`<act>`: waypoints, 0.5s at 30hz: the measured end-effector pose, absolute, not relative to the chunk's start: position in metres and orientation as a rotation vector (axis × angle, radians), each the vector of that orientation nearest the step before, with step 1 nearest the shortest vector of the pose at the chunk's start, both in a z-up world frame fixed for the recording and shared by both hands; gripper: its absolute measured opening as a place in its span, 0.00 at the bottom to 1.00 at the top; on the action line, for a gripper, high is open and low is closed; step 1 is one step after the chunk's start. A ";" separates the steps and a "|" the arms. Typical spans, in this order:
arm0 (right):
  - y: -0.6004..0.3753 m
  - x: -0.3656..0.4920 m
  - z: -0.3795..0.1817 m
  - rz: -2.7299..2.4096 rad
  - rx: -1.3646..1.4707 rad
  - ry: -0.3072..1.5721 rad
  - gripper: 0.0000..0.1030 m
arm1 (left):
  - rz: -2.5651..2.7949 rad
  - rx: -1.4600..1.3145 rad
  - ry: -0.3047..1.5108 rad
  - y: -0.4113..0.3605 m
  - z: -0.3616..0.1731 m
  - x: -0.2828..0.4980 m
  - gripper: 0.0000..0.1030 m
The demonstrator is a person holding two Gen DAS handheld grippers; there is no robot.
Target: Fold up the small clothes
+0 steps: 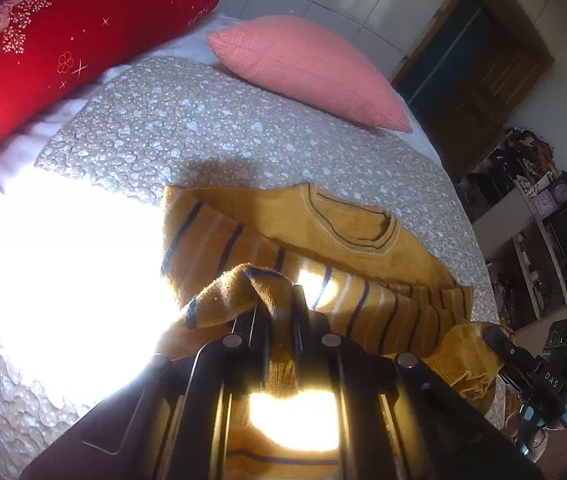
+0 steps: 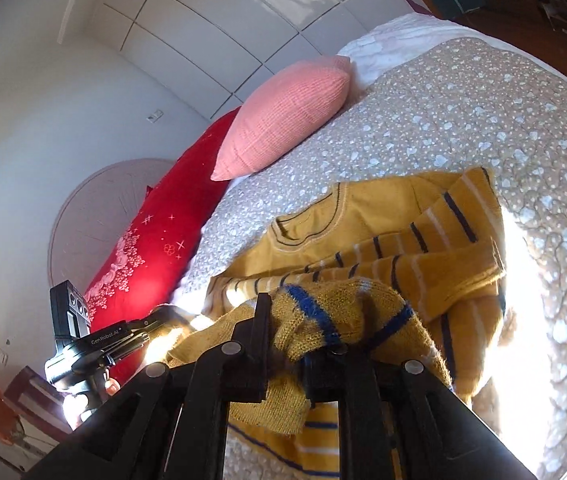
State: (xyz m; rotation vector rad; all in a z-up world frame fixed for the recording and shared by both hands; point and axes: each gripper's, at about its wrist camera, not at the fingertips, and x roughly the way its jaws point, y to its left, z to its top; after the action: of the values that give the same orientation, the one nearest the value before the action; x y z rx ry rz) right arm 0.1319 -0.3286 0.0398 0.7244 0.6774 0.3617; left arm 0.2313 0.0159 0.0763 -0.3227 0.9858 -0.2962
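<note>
A small mustard-yellow sweater (image 1: pixel 347 236) with navy and white stripes lies on the bed, collar away from me, both sleeves folded across its body. My left gripper (image 1: pixel 279 300) is shut on the sweater's hem, which bunches over its fingers. My right gripper (image 2: pixel 303 320) is shut on the hem at the other side, knit draped over its fingers; the sweater (image 2: pixel 383 216) spreads beyond it. The right gripper also shows at the lower right of the left wrist view (image 1: pixel 499 336), and the left gripper at the lower left of the right wrist view (image 2: pixel 155 320).
The bed has a beige quilt with white hearts (image 1: pixel 203 128). A red pillow (image 1: pixel 51 48) and a pink pillow (image 1: pixel 311 68) lie at its head. A bright sun patch (image 1: pixel 63 272) washes out the quilt. Shelves (image 1: pixel 531 208) stand beside the bed.
</note>
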 end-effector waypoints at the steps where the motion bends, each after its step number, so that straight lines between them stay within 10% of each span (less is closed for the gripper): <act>1: -0.333 0.141 0.034 0.376 0.765 0.685 0.17 | -0.299 -0.337 1.000 0.017 0.071 0.238 0.08; 5: -0.365 0.177 0.003 0.413 1.044 0.674 0.60 | -0.314 -0.504 1.048 0.035 0.054 0.273 0.20; 8: -0.382 0.199 -0.012 0.318 1.129 0.674 0.62 | -0.248 -0.601 1.012 0.052 0.054 0.292 0.40; 15: -0.406 0.225 -0.003 0.215 1.168 0.613 0.78 | -0.233 -0.555 0.970 0.070 0.070 0.288 0.49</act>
State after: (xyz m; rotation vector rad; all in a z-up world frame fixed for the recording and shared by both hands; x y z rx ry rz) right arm 0.2246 -0.4064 -0.0029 1.1682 0.6126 0.2150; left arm 0.2881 0.0699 0.0702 -0.5547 0.9697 -0.2331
